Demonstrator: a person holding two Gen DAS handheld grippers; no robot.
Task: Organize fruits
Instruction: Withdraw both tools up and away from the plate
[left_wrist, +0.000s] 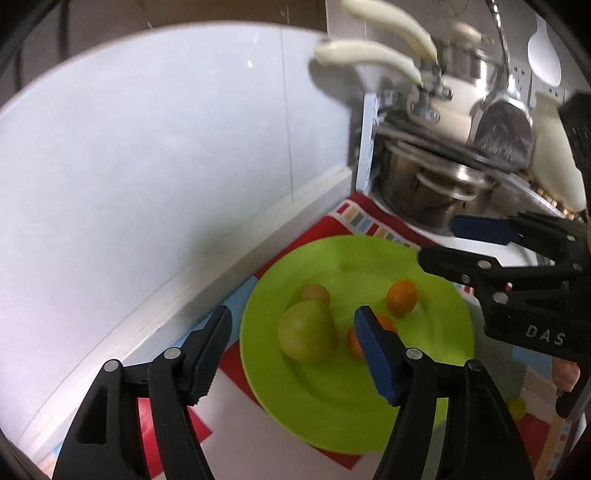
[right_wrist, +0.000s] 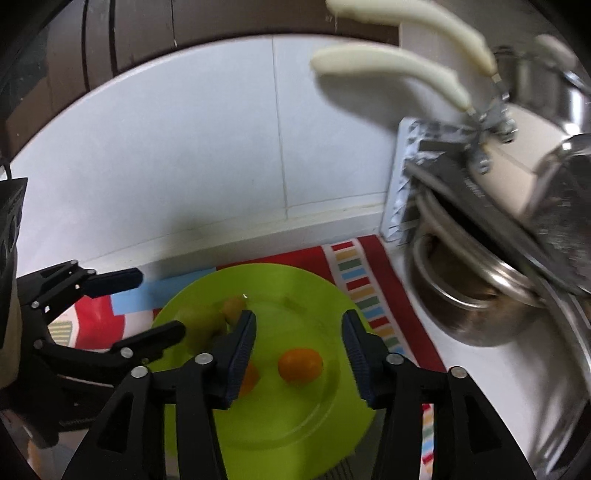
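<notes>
Since the fruit sits gathered on the green plate (left_wrist: 436, 373), we hold both tongs apart and empty: left gripper (left_wrist: 295, 354) straddling the pear (left_wrist: 306, 334), right gripper (right_wrist: 299, 360) around an orange (right_wrist: 300, 366).

Left wrist view: second orange (left_wrist: 384, 325) mostly hidden behind right pad of left tool (left_wrist: 295, 354). Small tan fruit (left_wrist: 316, 294) partly covered by green fruit (left_wrist: 307, 336); kind cannot be told. Yellow ball (left_wrist: 519, 406) near lower right largely hidden behind right tool (left_wrist: 439, 240).

Right wrist view: green fruit (right_wrist: 201, 321) blurred and partly behind the left tool's finger (right_wrist: 155, 338). Plate (right_wrist: 295, 424) bottom cut off by tool arms. Pots (right_wrist: 476, 310) at right smeared, cut by frame edge.
</notes>
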